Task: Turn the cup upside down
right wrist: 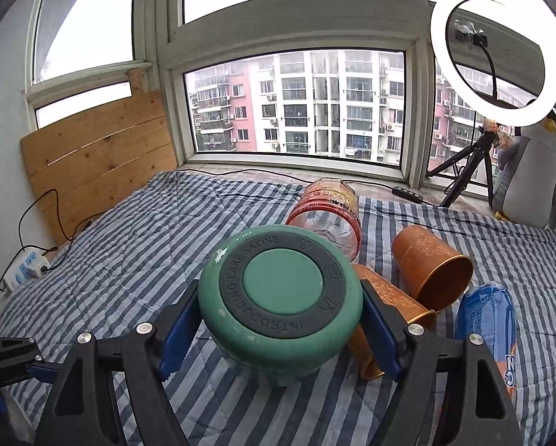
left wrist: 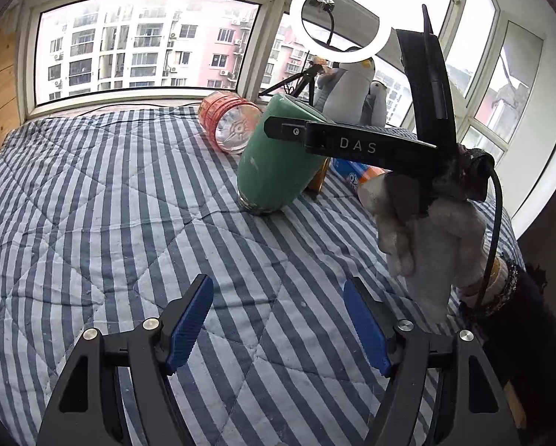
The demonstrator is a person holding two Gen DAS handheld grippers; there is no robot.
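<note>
A green cup (right wrist: 281,308) stands mouth-down on the striped quilt, tilted a little, its grey-ringed base facing my right wrist camera. My right gripper (right wrist: 279,329) is shut on the green cup, one blue pad on each side near the base. In the left wrist view the same cup (left wrist: 274,163) leans with its rim on the quilt, and one black finger (left wrist: 352,143) of the right gripper lies across its side, held by a gloved hand (left wrist: 422,230). My left gripper (left wrist: 278,327) is open and empty, low over the quilt in front of the cup.
A red-labelled clear bottle (right wrist: 326,219) lies behind the cup. Two copper cups (right wrist: 433,264) and a blue packet (right wrist: 487,327) lie to its right. A ring light on a tripod (right wrist: 495,59) and a plush penguin (right wrist: 530,171) stand by the window. A power strip (right wrist: 23,269) sits at far left.
</note>
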